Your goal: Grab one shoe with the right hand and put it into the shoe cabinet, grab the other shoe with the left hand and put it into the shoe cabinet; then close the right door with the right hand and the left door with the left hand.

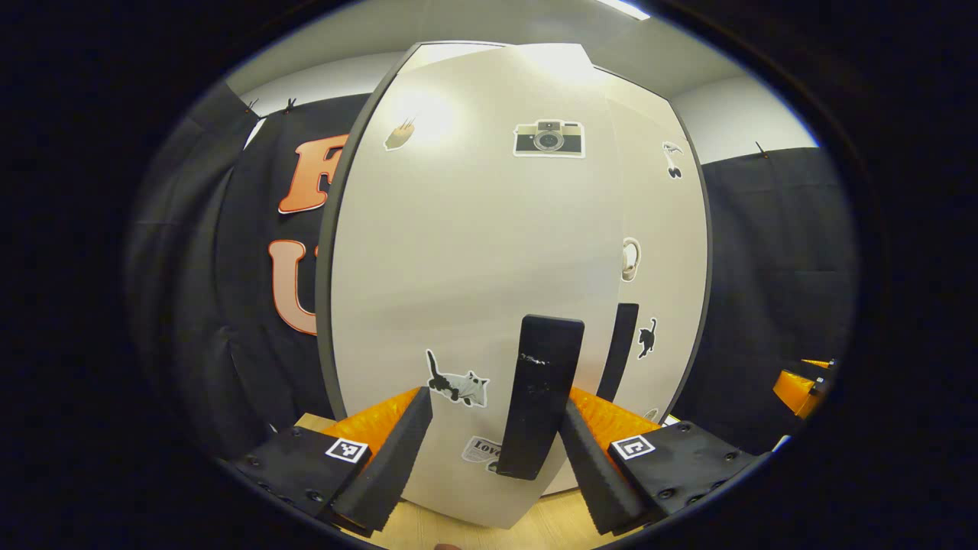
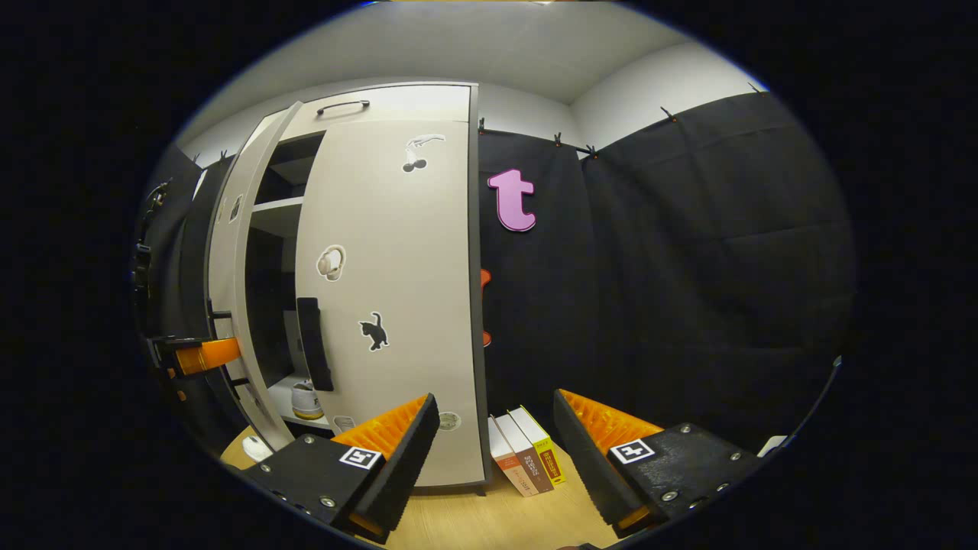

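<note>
Left gripper [image 1: 489, 451] fingers spread, nothing between them, right up against the left door [image 1: 474, 290] of the shoe cabinet [image 2: 382, 107]; the door's black handle [image 1: 539, 393] sits between the fingers but whether it touches them can't be told. Left door ajar. Right door [image 2: 397, 305] looks shut or nearly so, its own handle [image 2: 313, 344] near the inner edge. Through the gap, one shoe [image 2: 307, 401] sits on the bottom shelf. Right gripper [image 2: 497, 458] also spread and empty, off to the cabinet's right side, above the wooden tabletop [image 2: 474, 519]. Three books [image 2: 526, 451] lean beside the cabinet base.
</note>
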Demonstrator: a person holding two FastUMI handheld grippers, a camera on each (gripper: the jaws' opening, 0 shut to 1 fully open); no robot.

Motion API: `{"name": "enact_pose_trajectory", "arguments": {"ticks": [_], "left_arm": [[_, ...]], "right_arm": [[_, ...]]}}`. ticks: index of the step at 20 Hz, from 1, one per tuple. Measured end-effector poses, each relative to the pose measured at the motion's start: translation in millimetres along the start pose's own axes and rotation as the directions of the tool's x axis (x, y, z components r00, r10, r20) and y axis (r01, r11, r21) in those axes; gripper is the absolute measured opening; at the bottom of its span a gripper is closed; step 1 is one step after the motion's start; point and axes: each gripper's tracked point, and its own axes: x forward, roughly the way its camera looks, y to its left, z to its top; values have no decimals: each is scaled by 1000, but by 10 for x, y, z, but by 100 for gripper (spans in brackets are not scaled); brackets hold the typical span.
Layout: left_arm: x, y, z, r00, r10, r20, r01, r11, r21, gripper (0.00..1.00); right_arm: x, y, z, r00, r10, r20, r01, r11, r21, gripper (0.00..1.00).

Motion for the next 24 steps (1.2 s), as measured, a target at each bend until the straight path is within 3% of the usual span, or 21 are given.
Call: {"name": "enact_pose_trajectory", "arguments": {"ticks": [5,13,14,20,24], "left_arm": [[166,-86,0,1000,28,-2,-28,1000,2,99],[524,-189,32,994,112,3,-112,992,66,94],[515,-189,24,993,121,-7,-121,991,64,97],[-6,-305,137,998,54,-14,-54,998,22,96],[-452,-73,412,999,44,10,-44,998,35,97]], "right_arm": [[-58,-147,-35,1000,-24,-8,24,1000,1,93],[-39,-76,-100,999,5,-33,-5,1000,-12,93],[-32,-49,-99,999,13,-40,-13,1000,-11,93],[-96,100,143,996,74,-52,-75,997,-23,93],[-122,180,421,994,104,-41,-106,994,-31,93]]}}
